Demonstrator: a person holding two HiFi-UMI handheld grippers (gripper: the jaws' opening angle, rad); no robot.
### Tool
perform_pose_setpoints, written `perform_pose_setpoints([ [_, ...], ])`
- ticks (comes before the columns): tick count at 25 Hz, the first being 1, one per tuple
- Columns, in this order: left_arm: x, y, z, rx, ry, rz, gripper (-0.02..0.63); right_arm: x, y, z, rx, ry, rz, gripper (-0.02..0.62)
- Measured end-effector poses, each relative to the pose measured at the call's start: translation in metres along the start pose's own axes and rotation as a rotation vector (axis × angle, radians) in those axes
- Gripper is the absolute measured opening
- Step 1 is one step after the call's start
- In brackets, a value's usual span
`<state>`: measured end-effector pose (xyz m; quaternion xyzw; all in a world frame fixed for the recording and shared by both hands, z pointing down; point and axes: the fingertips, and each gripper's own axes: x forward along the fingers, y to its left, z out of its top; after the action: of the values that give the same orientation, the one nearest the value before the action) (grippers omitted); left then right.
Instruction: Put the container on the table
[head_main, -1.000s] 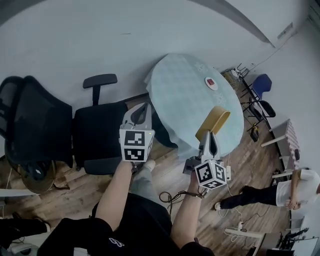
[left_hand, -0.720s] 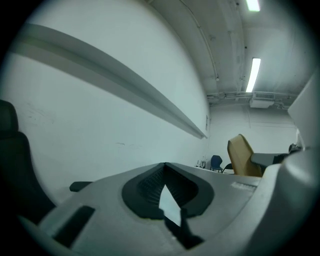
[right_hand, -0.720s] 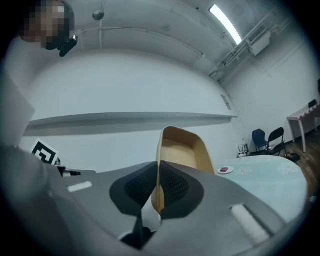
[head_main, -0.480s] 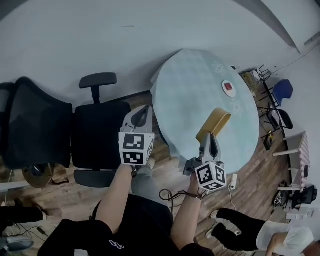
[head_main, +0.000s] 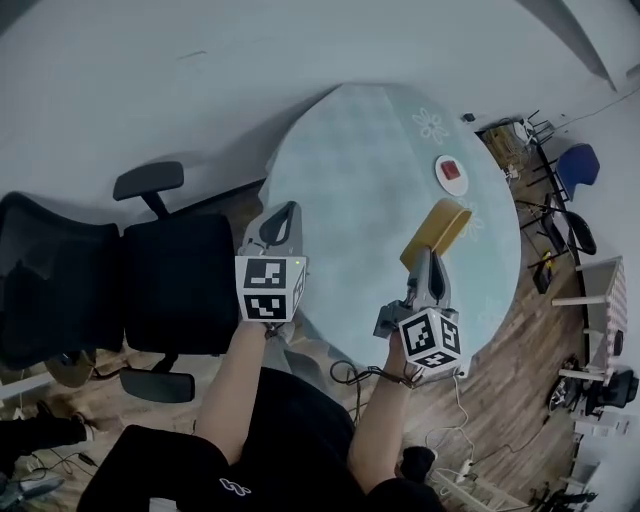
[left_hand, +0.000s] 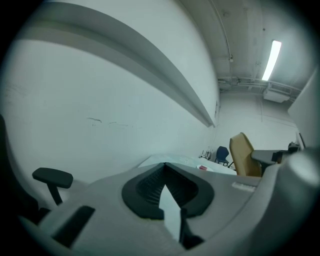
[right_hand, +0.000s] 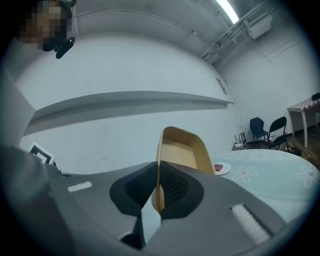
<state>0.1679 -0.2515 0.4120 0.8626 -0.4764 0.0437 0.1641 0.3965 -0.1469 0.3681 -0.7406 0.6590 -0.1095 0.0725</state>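
Note:
A tan, shallow container (head_main: 437, 230) stands on edge above the right part of the round table (head_main: 350, 170) with its pale blue cloth. My right gripper (head_main: 426, 256) is shut on the container's rim. In the right gripper view the container (right_hand: 182, 150) rises upright from between the pads, its hollow facing right. My left gripper (head_main: 283, 212) hovers over the table's near left edge, jaws shut with nothing between them (left_hand: 165, 167). The container (left_hand: 242, 155) also shows at the right of the left gripper view.
A small white plate (head_main: 451, 170) with a red piece on it lies on the table beyond the container. A black office chair (head_main: 150, 280) stands left of the table. Folding chairs (head_main: 582, 165) and cables sit at the right, on a wooden floor.
Both grippers and the container have come further over the table, which now lies more under them. The person at the lower right has left the view.

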Motion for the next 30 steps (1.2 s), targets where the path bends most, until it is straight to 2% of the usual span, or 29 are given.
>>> perform_pose_setpoints([
  [4,0.023,0.003,0.015,0.028,0.001,0.029,0.002,0.026,-0.015,0.0,0.016,0.013,0.01,0.025],
  [7,0.039,0.006,0.022,0.055,0.006,0.033,0.002,0.052,-0.011,-0.005,0.006,0.035,0.036,0.025],
  [13,0.08,0.018,0.008,0.07,0.092,0.035,0.002,0.107,0.004,-0.045,-0.082,0.193,0.066,0.025],
  [17,0.104,0.037,-0.024,0.049,0.177,0.05,0.002,0.143,0.023,-0.091,-0.177,0.328,0.111,0.026],
  [22,0.126,0.06,-0.054,0.007,0.258,0.068,0.002,0.182,0.033,-0.15,-0.35,0.536,0.146,0.026],
  [26,0.14,0.069,-0.075,-0.006,0.307,0.062,0.002,0.207,0.034,-0.186,-0.475,0.648,0.156,0.026],
  [30,0.15,0.084,-0.092,-0.016,0.349,0.075,0.002,0.22,0.029,-0.213,-0.548,0.721,0.15,0.028],
])
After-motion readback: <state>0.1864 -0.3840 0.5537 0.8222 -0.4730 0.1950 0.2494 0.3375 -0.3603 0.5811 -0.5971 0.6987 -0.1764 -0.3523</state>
